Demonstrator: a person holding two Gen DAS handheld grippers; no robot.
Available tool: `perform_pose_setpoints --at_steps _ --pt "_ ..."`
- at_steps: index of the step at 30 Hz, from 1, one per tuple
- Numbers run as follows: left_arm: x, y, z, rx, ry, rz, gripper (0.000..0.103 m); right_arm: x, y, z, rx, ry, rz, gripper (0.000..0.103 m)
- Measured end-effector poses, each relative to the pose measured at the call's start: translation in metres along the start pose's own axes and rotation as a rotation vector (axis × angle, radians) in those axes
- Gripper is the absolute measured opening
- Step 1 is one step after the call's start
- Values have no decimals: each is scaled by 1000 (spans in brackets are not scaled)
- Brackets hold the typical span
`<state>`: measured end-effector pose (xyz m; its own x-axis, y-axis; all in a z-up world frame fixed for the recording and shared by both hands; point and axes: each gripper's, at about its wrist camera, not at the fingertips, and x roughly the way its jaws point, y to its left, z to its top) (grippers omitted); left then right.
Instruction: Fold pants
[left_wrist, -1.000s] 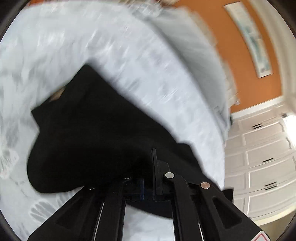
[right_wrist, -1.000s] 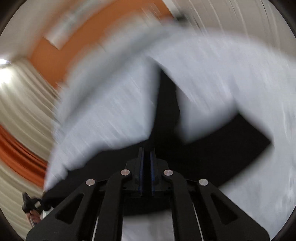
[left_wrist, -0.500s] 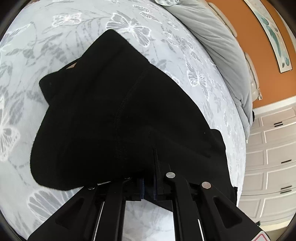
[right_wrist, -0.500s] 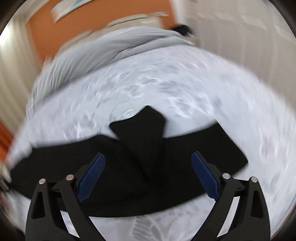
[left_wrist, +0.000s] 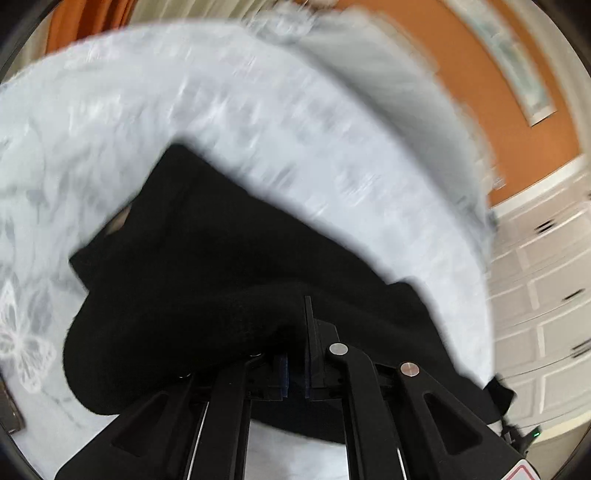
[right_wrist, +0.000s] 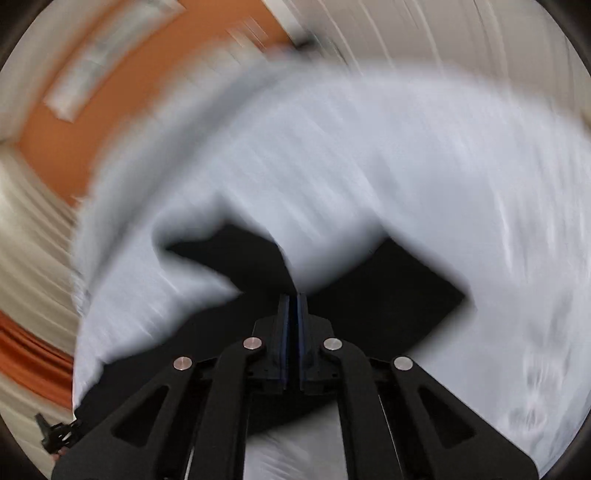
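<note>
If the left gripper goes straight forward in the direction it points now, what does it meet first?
Most likely the black pants: the left gripper is shut on them and they fill its path, with the bedspread beyond. Blur leaves depth unclear.

Bright, even daylight, heavy motion blur smearing the bed (left_wrist: 295, 122) and orange wall (right_wrist: 122, 110) in both views, gripper frames staying sharp, fisheye bending the edges, dark vignette at the corners.
</note>
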<state>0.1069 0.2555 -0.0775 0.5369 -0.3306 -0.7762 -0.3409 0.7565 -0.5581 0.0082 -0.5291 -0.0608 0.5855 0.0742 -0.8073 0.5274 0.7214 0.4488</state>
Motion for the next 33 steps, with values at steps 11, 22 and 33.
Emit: perform_pose_setpoints --at_steps 11,22,33 --pt "9 13 -5 -104 45 -8 29 5 -11 13 24 -64 62 77" --pt "4 27 13 -220 11 -188 2 18 36 27 -13 -138 65 2" --pt "-74 -63 91 104 -167 -271 3 -78 101 78 -108 -349 248 2"
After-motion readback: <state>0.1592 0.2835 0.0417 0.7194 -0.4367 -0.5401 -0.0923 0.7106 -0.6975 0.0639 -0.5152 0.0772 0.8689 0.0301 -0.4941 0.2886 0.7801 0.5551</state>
